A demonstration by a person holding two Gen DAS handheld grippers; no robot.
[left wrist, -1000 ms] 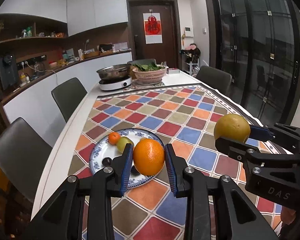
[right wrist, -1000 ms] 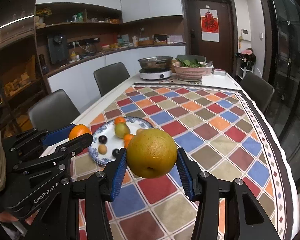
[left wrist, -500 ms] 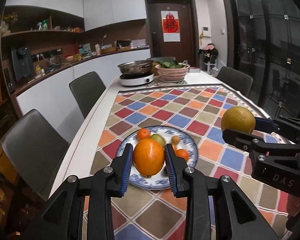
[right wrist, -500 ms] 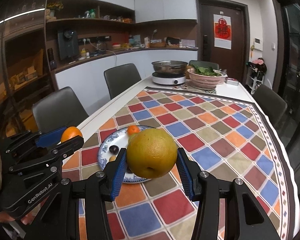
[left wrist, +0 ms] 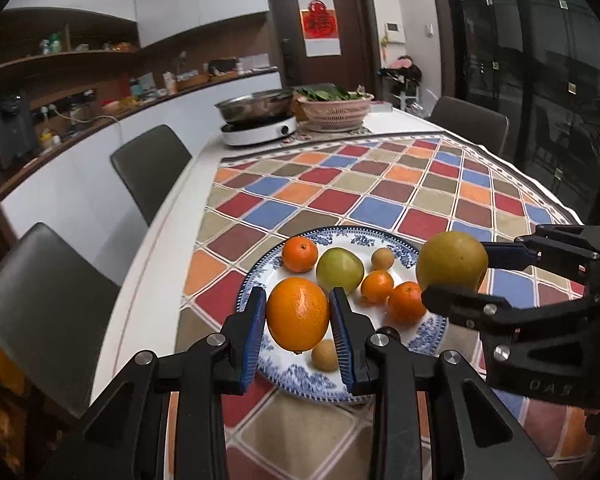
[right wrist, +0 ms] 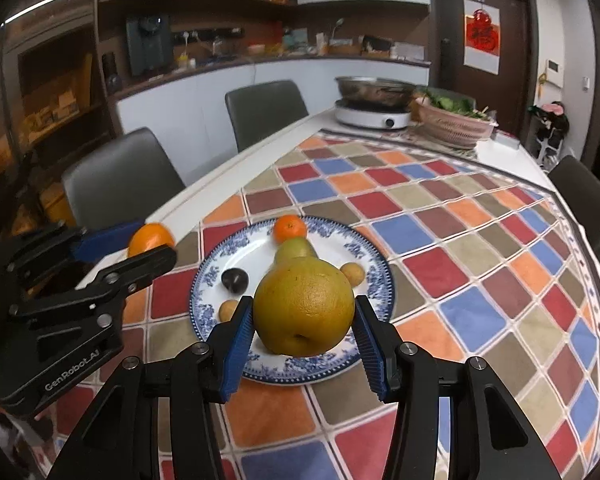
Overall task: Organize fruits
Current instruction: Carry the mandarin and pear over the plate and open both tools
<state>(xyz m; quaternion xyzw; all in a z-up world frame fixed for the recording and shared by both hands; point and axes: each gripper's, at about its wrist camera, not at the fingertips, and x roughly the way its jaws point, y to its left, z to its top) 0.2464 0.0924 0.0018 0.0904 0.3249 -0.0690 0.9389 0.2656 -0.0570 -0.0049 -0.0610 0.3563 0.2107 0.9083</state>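
My left gripper [left wrist: 298, 326] is shut on a large orange [left wrist: 297, 314] and holds it over the near left of a blue-and-white plate [left wrist: 352, 236]. My right gripper [right wrist: 302, 330] is shut on a yellow-green grapefruit [right wrist: 304, 312] and holds it over the plate's [right wrist: 380, 268] near side. The plate holds a green pear [left wrist: 339, 271], small tangerines [left wrist: 299, 254], small tan fruits [left wrist: 382, 258] and a dark plum [right wrist: 234, 279]. Each gripper shows in the other's view, the right one [left wrist: 456, 276] with the grapefruit [left wrist: 451, 266], the left one [right wrist: 140, 246] with the orange [right wrist: 150, 238].
The plate sits on a checkered tablecloth [left wrist: 380, 188] on a white table [left wrist: 160, 240]. At the far end stand a hotpot cooker [left wrist: 258, 120] and a pink basket of greens [left wrist: 334, 106]. Grey chairs [left wrist: 148, 168] line the left side.
Both grippers, still holding their fruits, have moved closer to the plate and lower over it. The plate now fills more of both views.
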